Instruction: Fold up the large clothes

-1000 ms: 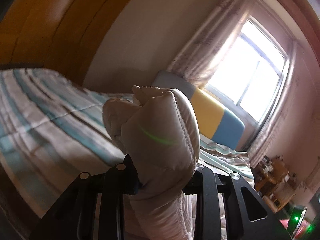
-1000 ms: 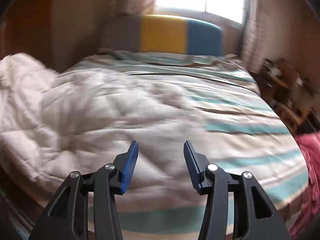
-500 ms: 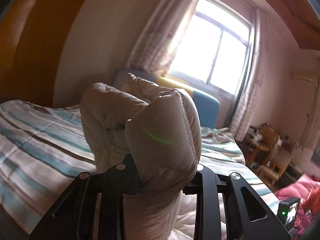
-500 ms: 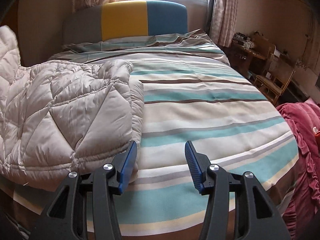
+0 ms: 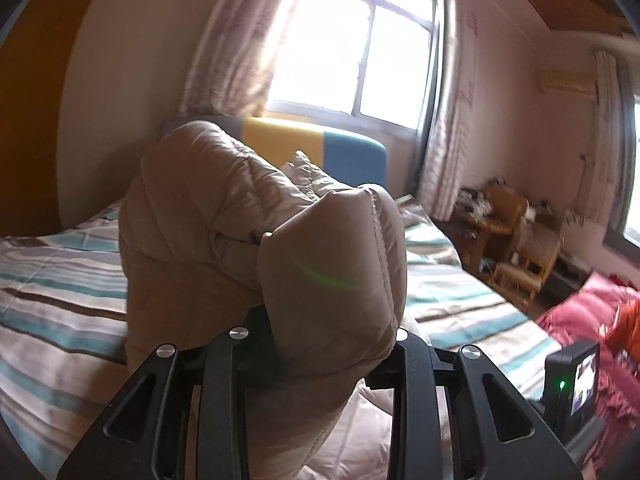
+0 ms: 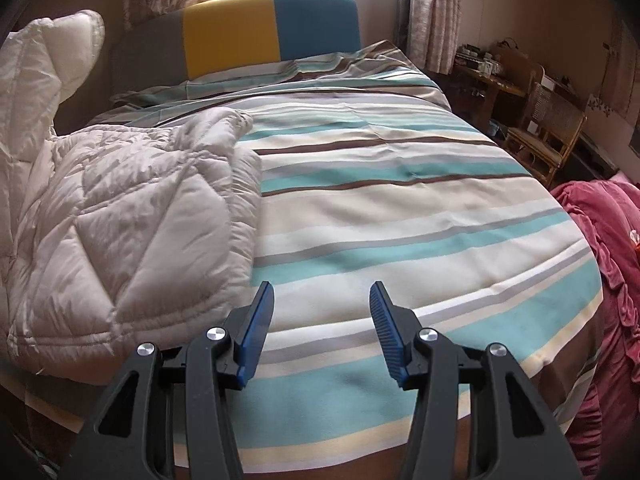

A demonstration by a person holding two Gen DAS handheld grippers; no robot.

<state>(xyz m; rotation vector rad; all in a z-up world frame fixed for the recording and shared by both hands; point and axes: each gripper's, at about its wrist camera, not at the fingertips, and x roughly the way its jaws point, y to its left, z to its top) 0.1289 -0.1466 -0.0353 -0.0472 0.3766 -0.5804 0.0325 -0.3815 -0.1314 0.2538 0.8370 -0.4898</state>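
A beige quilted down coat (image 6: 120, 216) lies on the left side of the striped bed (image 6: 400, 216), and one part of it is lifted at the far left (image 6: 48, 64). My left gripper (image 5: 332, 344) is shut on a puffy edge of the coat (image 5: 320, 268) and holds it raised above the bed; the fabric hides its fingertips. My right gripper (image 6: 322, 320) is open and empty, above the bed's front edge, just right of the coat's lower edge.
The bed has a grey, yellow and blue headboard (image 6: 248, 36) under a curtained window (image 5: 360, 56). A wooden desk and chair (image 6: 536, 120) stand to the right. A red blanket (image 6: 600, 272) lies at the right of the bed. A small camera (image 5: 576, 384) shows at lower right.
My left gripper has swung to the right with the coat edge held, so the window and room came into view. My right gripper shifted right along the bed's front, off the coat.
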